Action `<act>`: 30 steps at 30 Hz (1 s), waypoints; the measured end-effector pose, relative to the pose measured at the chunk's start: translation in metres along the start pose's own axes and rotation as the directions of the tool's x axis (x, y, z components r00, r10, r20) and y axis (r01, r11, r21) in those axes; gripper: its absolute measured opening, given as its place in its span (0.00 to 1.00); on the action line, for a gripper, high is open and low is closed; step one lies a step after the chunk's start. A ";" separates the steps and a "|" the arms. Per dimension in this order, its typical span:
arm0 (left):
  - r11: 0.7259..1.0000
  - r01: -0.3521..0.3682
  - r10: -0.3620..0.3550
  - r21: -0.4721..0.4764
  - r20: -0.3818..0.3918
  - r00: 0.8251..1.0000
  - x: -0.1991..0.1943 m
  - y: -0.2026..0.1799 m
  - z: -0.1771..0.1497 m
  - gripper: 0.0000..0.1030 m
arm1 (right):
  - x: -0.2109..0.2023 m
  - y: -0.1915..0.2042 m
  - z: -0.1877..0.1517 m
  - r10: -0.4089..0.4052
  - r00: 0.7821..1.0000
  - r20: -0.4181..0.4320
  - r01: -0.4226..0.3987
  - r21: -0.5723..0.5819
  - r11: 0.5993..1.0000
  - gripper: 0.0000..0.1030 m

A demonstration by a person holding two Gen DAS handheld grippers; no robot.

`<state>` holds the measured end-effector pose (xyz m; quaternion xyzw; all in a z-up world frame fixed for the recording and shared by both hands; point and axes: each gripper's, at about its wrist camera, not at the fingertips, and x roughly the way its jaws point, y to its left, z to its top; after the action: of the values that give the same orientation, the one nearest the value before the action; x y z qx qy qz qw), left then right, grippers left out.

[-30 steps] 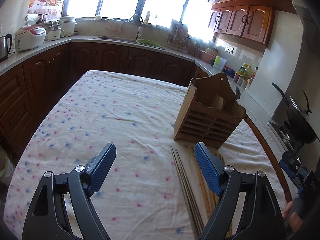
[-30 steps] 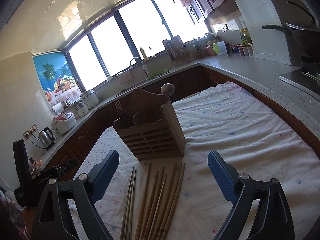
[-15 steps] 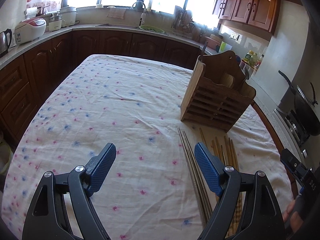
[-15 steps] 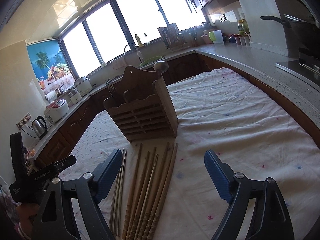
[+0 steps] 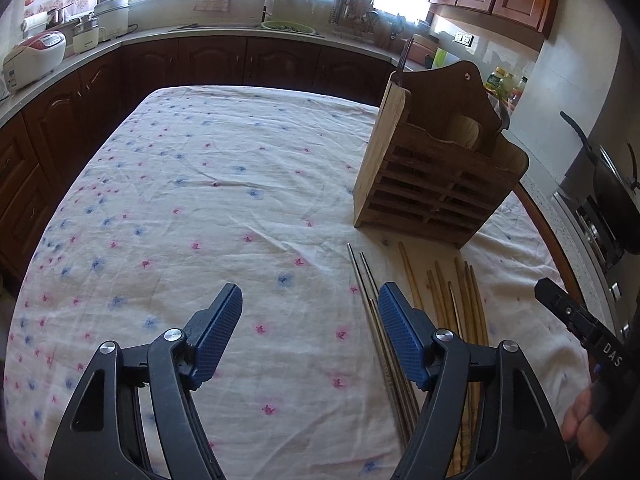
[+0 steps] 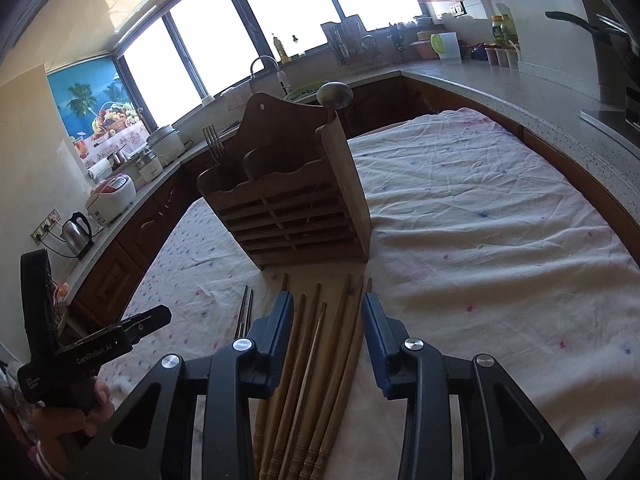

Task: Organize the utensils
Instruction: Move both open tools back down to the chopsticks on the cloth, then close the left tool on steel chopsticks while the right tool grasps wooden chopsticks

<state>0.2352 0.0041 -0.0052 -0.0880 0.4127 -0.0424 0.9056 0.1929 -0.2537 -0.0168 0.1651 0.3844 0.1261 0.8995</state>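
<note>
The right claw [image 6: 326,316] is held partly open astride the wooden chopsticks [image 6: 308,364], apparently for gathering them toward the wooden utensil rack [image 6: 296,216], while the left claw [image 5: 310,312] is kept wide open and empty beside the metal chopsticks [image 5: 366,276].

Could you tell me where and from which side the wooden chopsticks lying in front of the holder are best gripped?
Grip the wooden chopsticks across their slim middle shafts, coming from above. They lie flat, side by side on the tablecloth, tips toward the holder, so only their long sides offer purchase. The right claw already straddles them, open.
</note>
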 end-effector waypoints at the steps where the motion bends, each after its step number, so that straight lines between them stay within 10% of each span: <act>1: 1.000 0.002 -0.002 0.006 -0.009 1.000 0.004 -0.002 0.002 0.65 | 0.005 0.001 0.001 0.001 1.000 -0.012 -0.001 -0.002 1.000 0.32; 30: 0.975 -0.023 0.052 0.220 -0.131 0.990 0.092 -0.045 0.019 0.17 | 0.108 0.006 0.006 -0.098 0.973 -0.207 0.074 -0.118 0.990 0.14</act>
<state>0.3098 -0.0515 -0.0525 0.0229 0.4679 -0.0762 0.8802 0.2694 -0.2112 -0.0813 0.0844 0.4775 0.1247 0.8656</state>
